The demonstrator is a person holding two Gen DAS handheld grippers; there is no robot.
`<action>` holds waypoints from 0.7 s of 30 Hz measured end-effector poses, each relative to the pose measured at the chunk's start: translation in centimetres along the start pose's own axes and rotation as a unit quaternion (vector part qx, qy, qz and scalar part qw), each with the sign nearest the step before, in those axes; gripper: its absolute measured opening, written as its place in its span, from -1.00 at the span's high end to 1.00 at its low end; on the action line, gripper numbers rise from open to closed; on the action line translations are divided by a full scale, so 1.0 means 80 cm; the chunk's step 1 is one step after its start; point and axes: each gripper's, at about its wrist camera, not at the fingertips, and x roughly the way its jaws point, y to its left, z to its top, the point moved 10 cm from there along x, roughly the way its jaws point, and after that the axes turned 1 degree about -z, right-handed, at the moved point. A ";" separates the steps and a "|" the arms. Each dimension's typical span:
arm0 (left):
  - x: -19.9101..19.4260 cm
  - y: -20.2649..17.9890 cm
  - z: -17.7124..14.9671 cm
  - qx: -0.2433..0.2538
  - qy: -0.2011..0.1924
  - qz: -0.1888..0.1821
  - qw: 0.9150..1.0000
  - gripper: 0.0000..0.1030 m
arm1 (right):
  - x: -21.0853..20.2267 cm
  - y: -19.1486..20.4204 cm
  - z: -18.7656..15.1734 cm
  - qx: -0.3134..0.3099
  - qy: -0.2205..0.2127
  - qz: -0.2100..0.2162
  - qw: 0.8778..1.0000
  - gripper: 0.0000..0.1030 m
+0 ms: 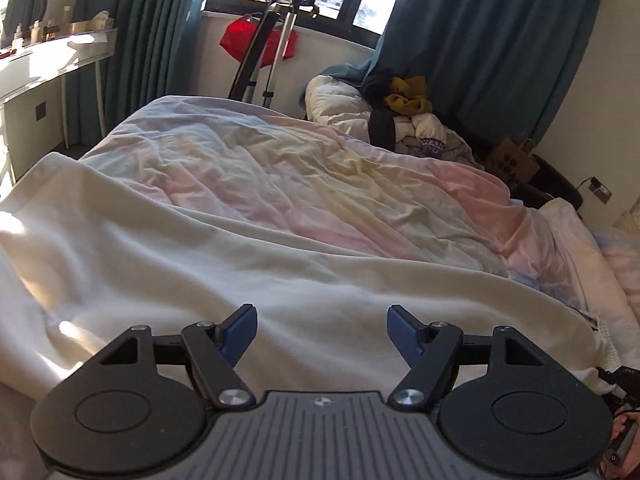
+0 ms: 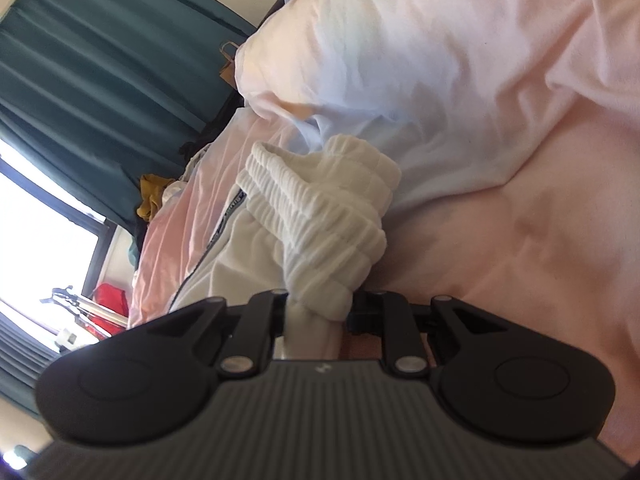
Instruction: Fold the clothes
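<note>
You are holding two grippers over one bed covered by a rumpled pastel pink-and-yellow duvet (image 1: 312,184). One white ribbed-knit garment with a dark zip (image 1: 200,264) lies spread across the near part of the bed.

Your left gripper (image 1: 322,334) hangs above this white cloth with its two blue-padded fingers (image 1: 240,330) standing wide apart. Nothing is between them, and they do not touch the fabric.

Your right gripper (image 2: 320,312) is closed on the garment's thick ribbed cuff or hem (image 2: 324,232), which bunches up out of the narrow gap between its two black fingers. One zip line runs down the cloth to the left of the bunch. One pale pastel pillow (image 2: 400,60) lies just behind the bunched cloth.

Beyond the bed, in the left view, you have two teal curtains (image 1: 480,52) framing one window, one red bag (image 1: 244,42) hanging on a metal stand, one white desk (image 1: 48,68), one brown paper bag (image 1: 514,158) and one heap of mixed clothes (image 1: 404,116) with a mustard piece on top.
</note>
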 end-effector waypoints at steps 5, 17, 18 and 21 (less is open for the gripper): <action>0.082 -0.027 -0.026 0.069 0.034 0.024 0.997 -0.43 | -0.004 0.006 0.000 -0.017 -0.003 -0.010 1.000 0.61; 0.096 -0.019 -0.042 0.099 0.033 0.035 0.994 -0.45 | -0.065 0.119 0.013 -0.174 -0.077 0.002 0.982 0.61; 0.094 -0.018 -0.041 0.100 0.031 0.034 0.994 -0.45 | -0.075 0.138 0.013 -0.190 -0.085 0.010 0.978 0.61; 0.090 -0.014 -0.037 0.092 0.028 0.028 0.995 -0.44 | -0.105 0.193 0.006 -0.238 -0.106 0.032 0.965 0.62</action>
